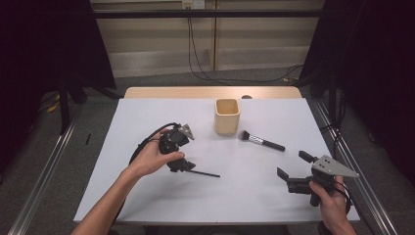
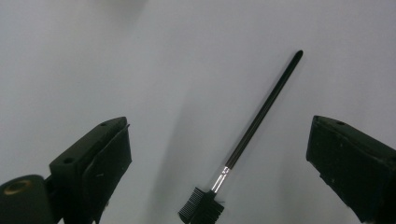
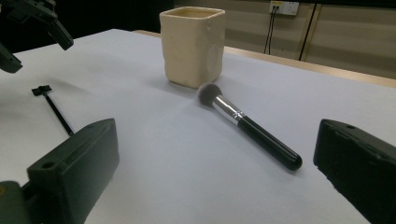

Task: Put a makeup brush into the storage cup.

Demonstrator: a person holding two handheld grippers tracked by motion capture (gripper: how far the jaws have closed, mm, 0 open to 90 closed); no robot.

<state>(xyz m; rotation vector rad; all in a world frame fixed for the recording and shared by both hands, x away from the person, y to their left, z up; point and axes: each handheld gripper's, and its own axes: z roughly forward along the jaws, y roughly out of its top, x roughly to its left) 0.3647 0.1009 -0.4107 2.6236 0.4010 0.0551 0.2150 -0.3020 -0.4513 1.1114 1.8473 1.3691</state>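
The left tool (image 1: 186, 165) hung nose-down over the counter (image 1: 147, 117), its jaws spread wide and empty. The thin brush (image 2: 252, 135) lay flat on the white sheet between them, its small comb head (image 2: 198, 210) nearest the tool and its black stem running off toward one o'clock in the left gripper view. From the high view that stem (image 1: 204, 173) pointed out at three o'clock from under the tool.

The risk looked plain to me: so slim a stem lying flush on the sheet could slip out from the pads (image 2: 109, 161) as they closed, or roll aside, and jaws pressed too low might scrape the counter instead of catching it.

Farther right, the cream cup (image 1: 227, 116) stood upright at about twelve o'clock from the middle of the counter. Just beside it, toward four o'clock, the powder brush (image 1: 262, 141) lay with its bristles nearest the cup, not touching it as far as I could tell. Neither blocked the left tool's drop.

The right tool (image 1: 293, 172) hovered near the counter's front right corner, jaws apart and holding nothing, well clear of the thin brush.
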